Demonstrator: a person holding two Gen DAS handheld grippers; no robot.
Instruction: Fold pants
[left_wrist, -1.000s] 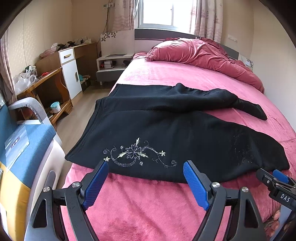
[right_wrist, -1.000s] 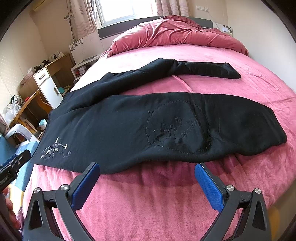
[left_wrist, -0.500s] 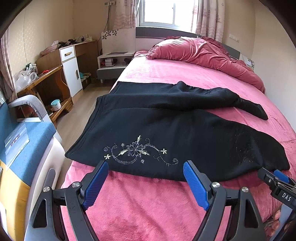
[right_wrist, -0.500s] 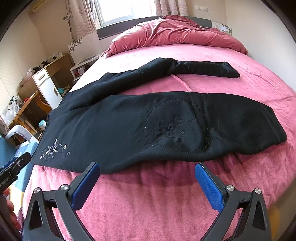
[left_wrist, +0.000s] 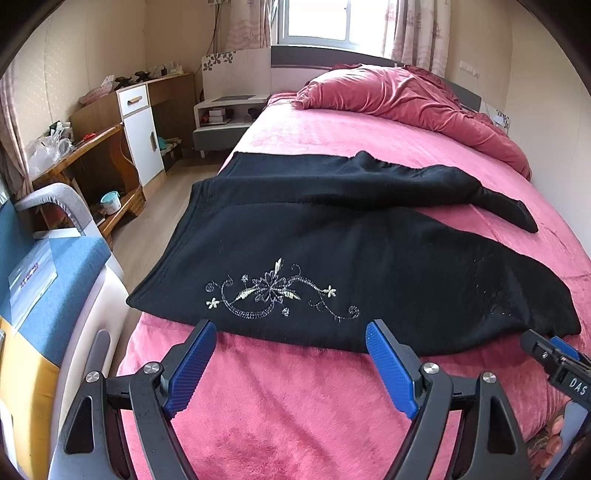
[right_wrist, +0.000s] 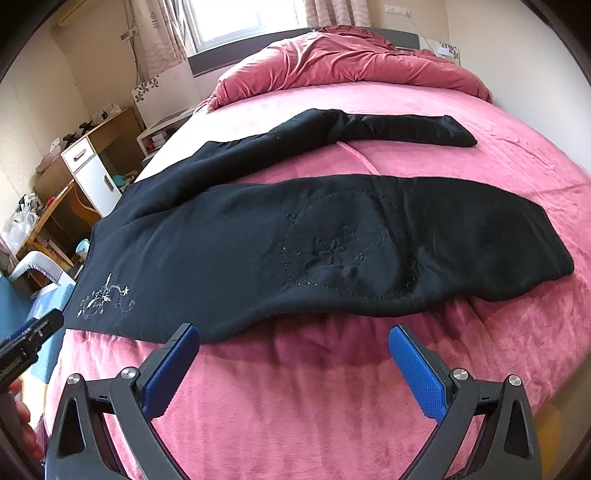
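Black pants (left_wrist: 332, 251) lie flat across the pink bed (left_wrist: 295, 424), waistband toward the bed's left edge, both legs running toward its right side. Left gripper (left_wrist: 286, 363) hangs over the pink blanket just short of the pants' near hem, blue pads spread wide with nothing between them; fingertips close to the fabric, and I cannot tell whether they touch it. Right gripper (right_wrist: 293, 363) is likewise released and empty, near the hem further along the front leg. Hidden or cut off: the waistband corner nearest the left gripper droops past the bed's edge, so what's under it is out of sight; the far leg's upper part sits behind the front leg in the left wrist view. The person's fingers show only as slivers at the frame borders. View differences: the left wrist view shows the floral embroidery (left_wrist: 277, 291) at the hip sharply, white and grey stitching just beyond the pads; in the right wrist view it is small and far left (right_wrist: 105, 297). The right wrist view alone shows the stitched oval knee patch (right_wrist: 343, 251) with dark tone-on-tone flowers, barely legible, and the full gap of pink blanket between the two legs. Each view catches the other gripper's tip at its border. Crumpled red duvet (left_wrist: 406, 99) sits at the headboard end, well apart from the pants. Desk and white cabinet (left_wrist: 138, 129) stand left of the bed.
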